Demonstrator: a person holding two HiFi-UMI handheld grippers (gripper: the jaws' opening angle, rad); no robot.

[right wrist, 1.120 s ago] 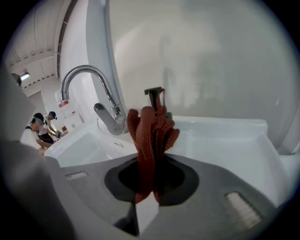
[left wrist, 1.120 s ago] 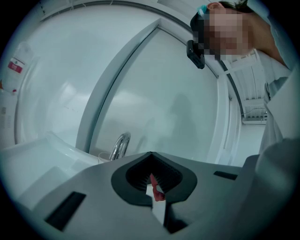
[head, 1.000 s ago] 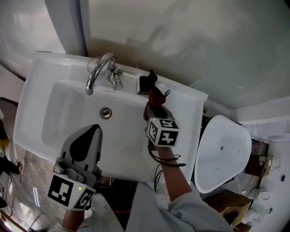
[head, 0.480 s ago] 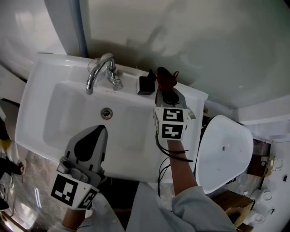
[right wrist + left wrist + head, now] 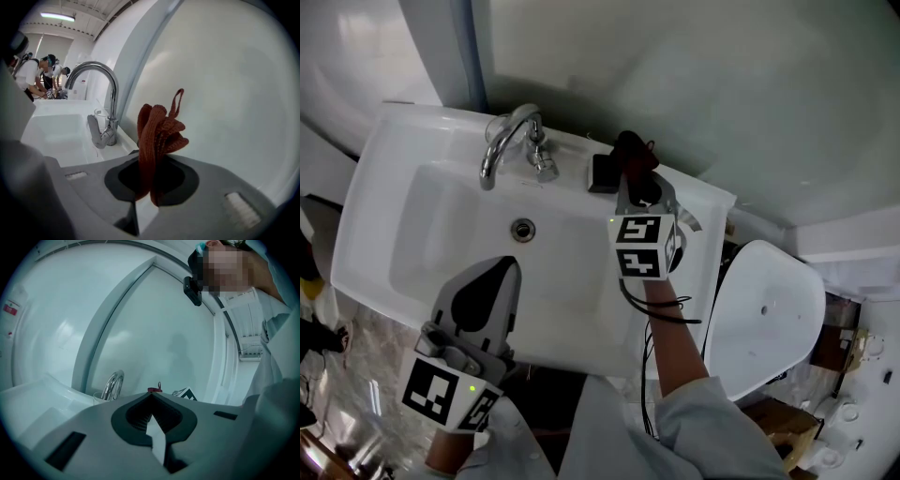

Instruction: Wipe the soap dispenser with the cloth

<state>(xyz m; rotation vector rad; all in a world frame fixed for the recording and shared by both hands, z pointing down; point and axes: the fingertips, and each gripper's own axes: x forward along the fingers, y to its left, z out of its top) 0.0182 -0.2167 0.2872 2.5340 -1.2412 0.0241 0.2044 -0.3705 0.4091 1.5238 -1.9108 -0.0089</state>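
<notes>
The right tool (image 5: 639,187) is clamped on the red cloth (image 5: 157,136), whose bunched end stands free above the jaws, which we judge leaves it ready as a wiping face. The black soap dispenser (image 5: 602,173) sits on the sink (image 5: 375,178) rim just right of the faucet (image 5: 508,141), with the cloth beside it (contact uncertain). The left tool (image 5: 483,291) has its jaws together and empty, and we hold it well in front of the faucet.
</notes>
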